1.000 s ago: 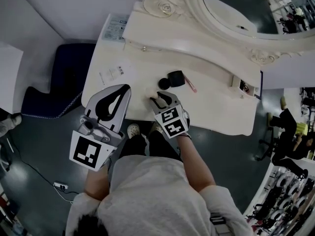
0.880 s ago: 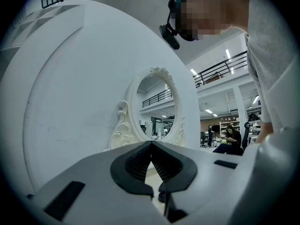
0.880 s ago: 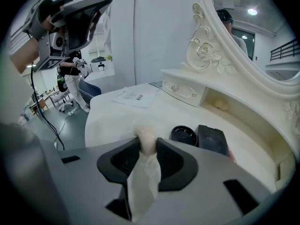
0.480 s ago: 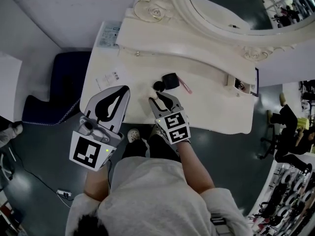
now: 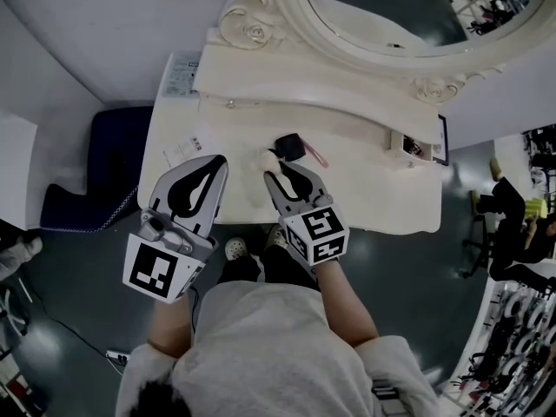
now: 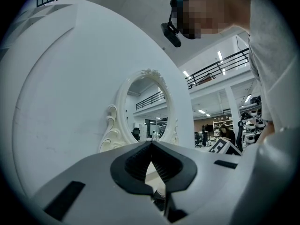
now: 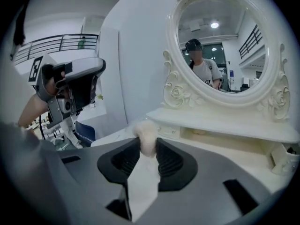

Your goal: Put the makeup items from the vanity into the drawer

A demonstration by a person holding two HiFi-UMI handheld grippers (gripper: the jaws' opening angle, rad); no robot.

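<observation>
My right gripper (image 5: pixel 280 170) is shut on a pale fluffy powder puff (image 5: pixel 270 159), held a little above the vanity top (image 5: pixel 382 189). Its jaws have just been closing and the puff sits pinched between the pads, as the right gripper view shows (image 7: pixel 146 136). Just beyond the puff lie a black compact (image 5: pixel 288 145) and a thin pink stick (image 5: pixel 315 155). My left gripper (image 5: pixel 217 162) hovers over the table's left front part, its jaws together and nothing in them (image 6: pixel 151 144).
A small open drawer (image 5: pixel 410 144) with dark items sits at the vanity's right end. A paper card (image 5: pixel 180 150) lies at the left. The oval mirror (image 5: pixel 382 11) rises behind a raised shelf (image 5: pixel 287 89). A dark blue chair (image 5: pixel 100 159) stands left of the table.
My right gripper closed on the puff and has risen from the table top with it. The left gripper has hardly shifted.
</observation>
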